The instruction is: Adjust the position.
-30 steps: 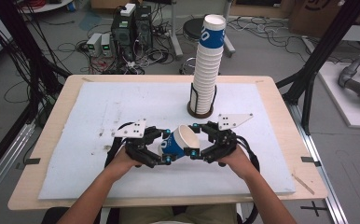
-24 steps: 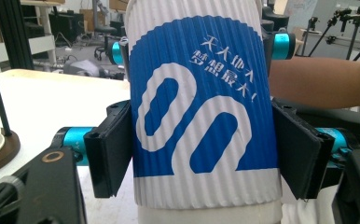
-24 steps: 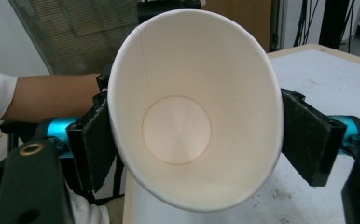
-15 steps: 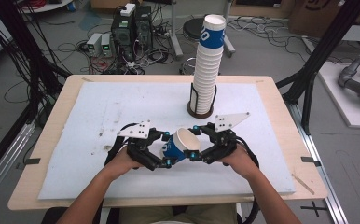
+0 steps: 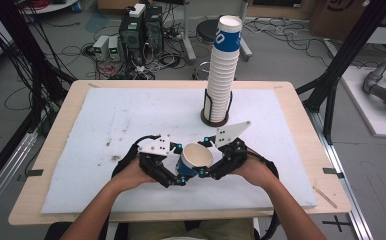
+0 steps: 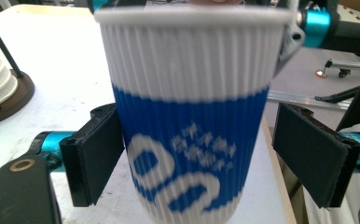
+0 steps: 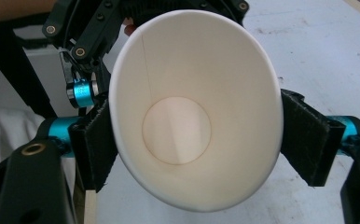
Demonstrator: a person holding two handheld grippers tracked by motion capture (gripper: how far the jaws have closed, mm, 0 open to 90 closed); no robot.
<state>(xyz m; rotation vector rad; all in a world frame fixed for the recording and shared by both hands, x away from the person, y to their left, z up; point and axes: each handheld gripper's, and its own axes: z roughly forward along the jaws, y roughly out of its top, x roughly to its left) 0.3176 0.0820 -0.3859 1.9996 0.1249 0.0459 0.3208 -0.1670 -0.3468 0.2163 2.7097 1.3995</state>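
Here the paper cup (image 5: 193, 161) is held just above the counter (image 5: 281, 165), on the person's side of the cup stack (image 5: 221, 75), which serves as the landmark throughout. The cup lies tilted, its mouth turned toward the right claw (image 5: 207, 160).

Right claw: its pads press on the cup's rim from both sides, and the mouth is squeezed into an oval in the right gripper view (image 7: 197, 107). This claw is pinching the cup, and its jaws have just been closing onto it.

Left claw (image 5: 177, 167): its jaws have just been opening. In the left gripper view the cup's ribbed wall (image 6: 192, 116) stands between the two pads; the right-hand pad (image 6: 313, 158) stands plainly off the wall, and the left-hand pad (image 6: 94, 158) lies close beside it. This claw is spread, releasing the cup.

Judgement: the cup has passed from the left claw to the right, which now carries it alone. The likely next step is to bring it to the stack.

Farther off, the stack stands upright in its dark holder (image 5: 215, 119) near the counter's far edge, well apart from both claws.
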